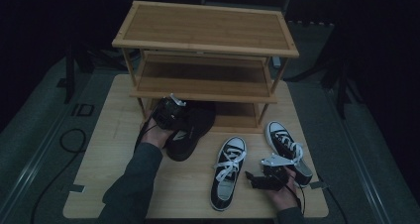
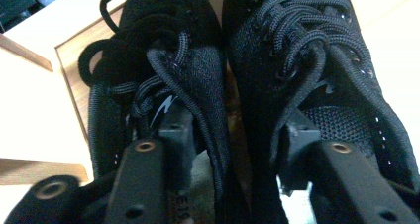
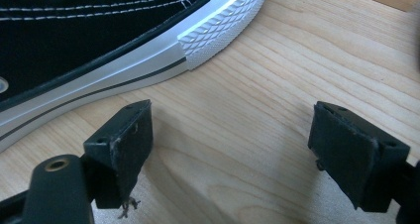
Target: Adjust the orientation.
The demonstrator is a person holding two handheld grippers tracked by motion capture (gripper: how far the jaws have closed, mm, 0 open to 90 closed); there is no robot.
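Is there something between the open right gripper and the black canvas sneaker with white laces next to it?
Nothing visible: between the right gripper and the black canvas sneaker with white laces lies bare wooden table.

bare table (image 3: pixel 277 75) ahead of right tongs (image 3: pixel 230 149); sneaker (image 3: pixel 99 50) alongside.

a three-tier bamboo shoe rack (image 1: pixel 205 28) stands at the far side of a light wooden table (image 1: pixel 124 184), its top and middle shelves bare. on the table in front of it lie two black canvas sneakers with white toe caps and white laces: one sneaker (image 1: pixel 227 172) near the middle, toe pointing toward the rack, the other sneaker (image 1: pixel 287 149) to its right, angled. a dark cable (image 1: pixel 69 140) loops on the grey floor left of the table.
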